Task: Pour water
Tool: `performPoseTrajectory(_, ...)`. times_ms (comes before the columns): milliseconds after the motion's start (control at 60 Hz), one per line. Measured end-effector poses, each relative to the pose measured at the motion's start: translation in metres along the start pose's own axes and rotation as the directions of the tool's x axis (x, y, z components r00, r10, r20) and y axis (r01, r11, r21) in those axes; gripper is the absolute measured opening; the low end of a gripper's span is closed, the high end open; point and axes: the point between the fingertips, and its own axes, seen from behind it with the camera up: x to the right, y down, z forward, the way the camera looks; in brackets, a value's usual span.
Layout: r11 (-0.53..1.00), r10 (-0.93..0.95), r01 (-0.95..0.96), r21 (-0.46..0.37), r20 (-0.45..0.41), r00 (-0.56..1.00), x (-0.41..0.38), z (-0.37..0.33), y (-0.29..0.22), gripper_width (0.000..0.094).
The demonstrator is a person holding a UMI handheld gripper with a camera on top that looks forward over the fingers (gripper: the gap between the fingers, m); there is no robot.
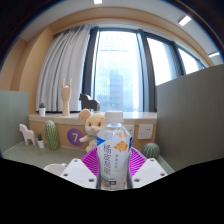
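One camera rides on the tongs [113,172], looking forward, close behind a bottle [114,150], toward the windows [118,70].

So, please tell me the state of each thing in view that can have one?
Clear plastic water bottle with white and orange label: upright, cap on, held between the pads.
Tongs: shut on the bottle.
Grey curtain: drawn aside, window uncovered.

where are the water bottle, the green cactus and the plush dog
water bottle [115,160]: gripper view, on its label, between the fingers
green cactus [51,135]: gripper view, mid-body, on the sill
plush dog [93,128]: gripper view, on its head, behind the bottle
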Motion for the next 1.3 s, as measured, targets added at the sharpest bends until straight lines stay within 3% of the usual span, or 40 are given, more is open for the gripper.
performPoseTrajectory(283, 0.999, 0.016, -0.016, -0.044, 0.004, 1.0, -0.002, 0.017, 0.055, 0.0369)
performPoseTrajectory(417, 1.0, -0.004, 0.004, -0.011, 0.004, 1.0, -0.001, 0.014, 0.051, 0.0392)
performPoseTrajectory(583, 1.0, -0.008, 0.008, -0.019, -0.003, 1.0, 0.002, 0.013, 0.052, 0.0538)
performPoseTrajectory(683, 0.999, -0.013, 0.011, -0.051, -0.022, 1.0, 0.007, 0.007, 0.059, 0.0776)
performPoseTrajectory(750, 0.998, 0.002, -0.004, -0.064, -0.024, 1.0, 0.006, -0.003, 0.062, 0.0849)
performPoseTrajectory(1300, 0.961, 0.139, -0.139, -0.24, -0.015, 0.99, -0.073, -0.175, 0.104, 0.0844)
